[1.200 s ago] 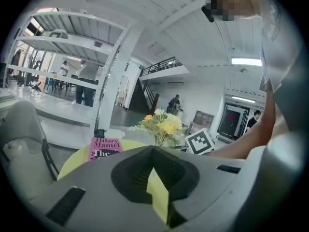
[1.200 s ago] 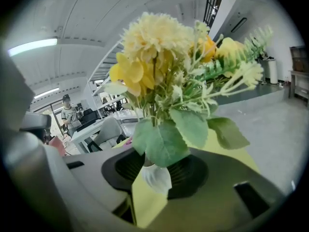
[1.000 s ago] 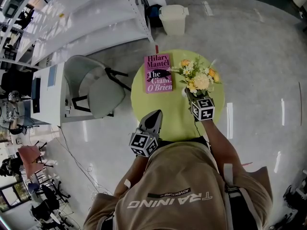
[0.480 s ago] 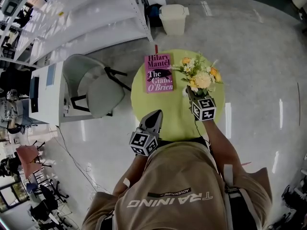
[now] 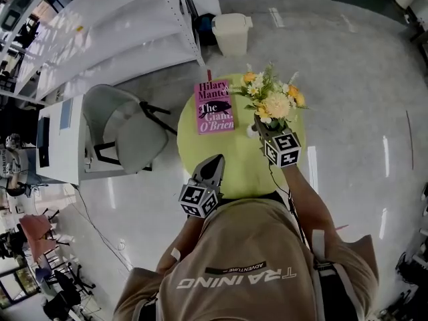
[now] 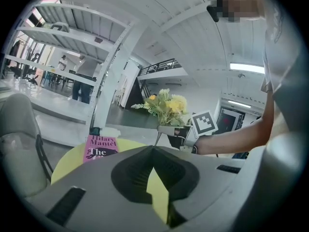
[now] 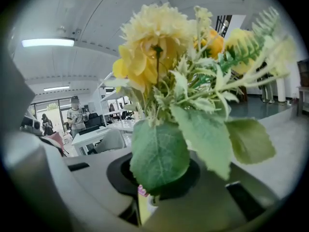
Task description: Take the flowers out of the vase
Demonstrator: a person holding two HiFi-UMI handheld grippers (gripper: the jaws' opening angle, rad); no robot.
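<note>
Head view, near edge: the person's tan shirt point(image 5: 247, 259), one forearm going out to each gripper.

Left gripper point(image 5: 215, 162) hovers over the near-left edge of the round green table point(image 5: 231, 169), pointing away from the person. Its jaws are pinched together with nothing in them. Its own view shows only a sliver of table through the slit.

Right gripper point(image 5: 261, 124) is over the right half of the table, farther out than the left one. Its jaws are closing with the stems of the flowers point(image 5: 271, 101) between them, so it is grasping the bunch. In the right gripper view, yellow blooms, green leaves and a fern sprig stand upright straight ahead. The stems run down into the jaw gap, and one big leaf hangs over the hollow.

Vase point(image 5: 250, 131): small and white, on the table just left of the right gripper's jaws, below the bunch's left side. I can't tell whether the stem ends are clear of its mouth, because the gripper and blooms cover that spot.

The bunch sits over the far-right part of the table. A pink book point(image 5: 215, 105) lies flat on the far-left part, just beside the outermost leaves and apart from the vase.

Off the table: grey chair point(image 5: 127, 129) to the left, pale bin point(image 5: 232, 31) on the floor beyond the far edge, white shelving point(image 5: 114, 25) far left.
</note>
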